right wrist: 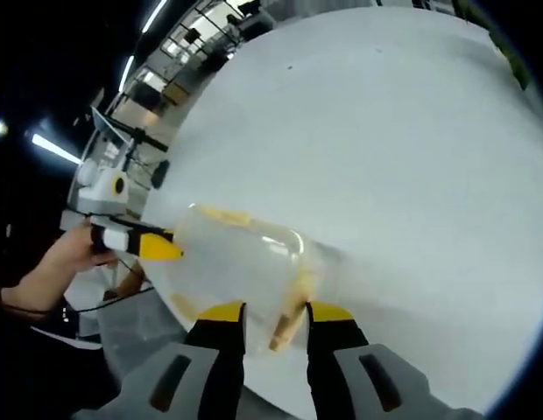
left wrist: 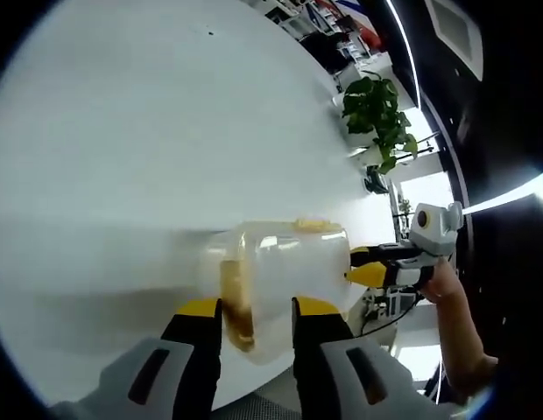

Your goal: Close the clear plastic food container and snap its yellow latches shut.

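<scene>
The clear container (left wrist: 285, 280) sits near the edge of a white round table (left wrist: 149, 149), lid on, with a gripper at each end. The left gripper (left wrist: 258, 311) has its yellow-tipped jaws parted around one end, a yellow latch (left wrist: 236, 302) between them — whether they press it I cannot tell. The right gripper (right wrist: 276, 313) likewise straddles the opposite latch (right wrist: 289, 319), jaws apart. A potted plant (left wrist: 377, 118) stands beyond the table.
</scene>
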Action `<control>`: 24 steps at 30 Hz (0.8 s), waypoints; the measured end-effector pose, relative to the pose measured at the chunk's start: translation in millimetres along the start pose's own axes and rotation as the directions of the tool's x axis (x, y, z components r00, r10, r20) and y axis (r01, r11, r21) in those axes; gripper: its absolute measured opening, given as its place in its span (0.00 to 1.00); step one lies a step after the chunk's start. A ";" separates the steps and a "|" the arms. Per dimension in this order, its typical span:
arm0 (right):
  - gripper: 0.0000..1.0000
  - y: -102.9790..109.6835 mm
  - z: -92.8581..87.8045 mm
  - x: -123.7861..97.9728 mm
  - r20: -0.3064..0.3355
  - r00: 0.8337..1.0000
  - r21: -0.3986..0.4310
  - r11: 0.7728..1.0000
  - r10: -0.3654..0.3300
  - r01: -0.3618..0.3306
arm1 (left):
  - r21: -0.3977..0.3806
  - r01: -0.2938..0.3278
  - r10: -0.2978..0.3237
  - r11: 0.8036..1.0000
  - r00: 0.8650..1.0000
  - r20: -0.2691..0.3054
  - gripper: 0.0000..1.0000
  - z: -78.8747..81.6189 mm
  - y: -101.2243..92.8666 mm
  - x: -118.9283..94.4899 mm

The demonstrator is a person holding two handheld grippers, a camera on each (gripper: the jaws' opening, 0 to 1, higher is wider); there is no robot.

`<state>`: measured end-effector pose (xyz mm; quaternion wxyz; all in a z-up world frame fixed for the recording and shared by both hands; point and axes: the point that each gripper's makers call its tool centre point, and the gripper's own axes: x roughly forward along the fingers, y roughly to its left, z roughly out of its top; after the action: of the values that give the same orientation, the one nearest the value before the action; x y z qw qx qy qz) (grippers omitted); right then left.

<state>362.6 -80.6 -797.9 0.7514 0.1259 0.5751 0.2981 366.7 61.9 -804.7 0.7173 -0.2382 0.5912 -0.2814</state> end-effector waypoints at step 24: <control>0.34 0.6 -1.7 -0.4 0.002 1.000 -0.156 0.988 -0.019 0.019 | 0.095 -0.046 0.046 0.994 0.999 0.000 0.45 -1.8 3.8 -1.3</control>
<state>360.8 -80.6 -797.9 0.7618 0.0614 0.5512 0.3348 365.2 65.6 -806.6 0.7336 -0.1898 0.5832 -0.2928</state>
